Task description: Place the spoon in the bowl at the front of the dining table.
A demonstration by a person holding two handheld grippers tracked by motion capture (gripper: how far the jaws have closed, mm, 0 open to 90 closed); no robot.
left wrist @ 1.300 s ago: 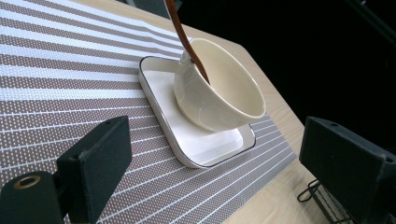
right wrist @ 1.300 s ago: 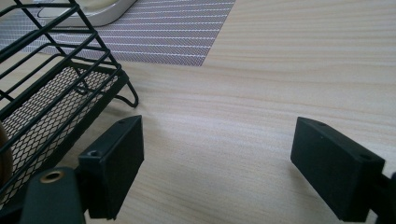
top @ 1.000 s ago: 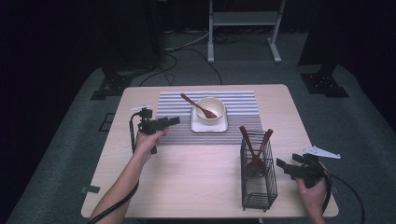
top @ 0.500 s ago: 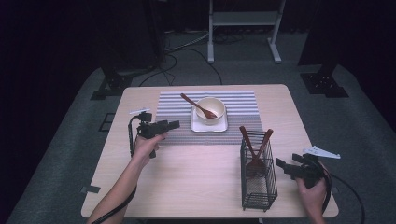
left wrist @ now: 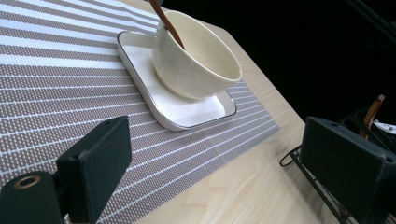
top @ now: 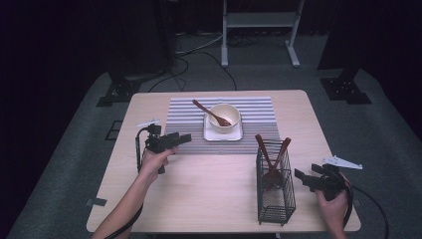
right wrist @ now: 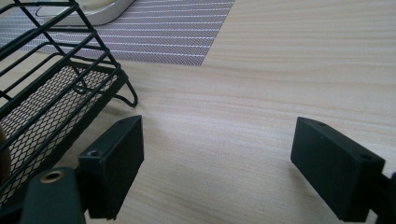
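A cream bowl (top: pixel 224 117) with a brown wooden spoon (top: pixel 206 110) leaning in it stands on a white square plate (top: pixel 209 135), on a striped placemat (top: pixel 254 109). My left gripper (top: pixel 185 138) hovers open at the mat's left front edge and points at the plate. Its view shows the bowl (left wrist: pixel 196 65), spoon (left wrist: pixel 166 21) and plate (left wrist: pixel 187 112) ahead of the empty open gripper (left wrist: pixel 233 158). My right gripper (top: pixel 298 175) is open and empty just right of a black wire basket (top: pixel 274 199) that holds wooden utensils (top: pixel 271 154). In its view the gripper (right wrist: pixel 224 168) is low over bare wood.
The wire basket (right wrist: pixel 51 93) stands close to the right gripper's left jaw, with the placemat corner (right wrist: pixel 177 32) beyond it. Bare tabletop (top: pixel 209 184) lies between the two hands. Stands and cables sit on the dark floor behind the table.
My left gripper has drifted slightly toward the near side of the table, still open. The right gripper has stayed put.
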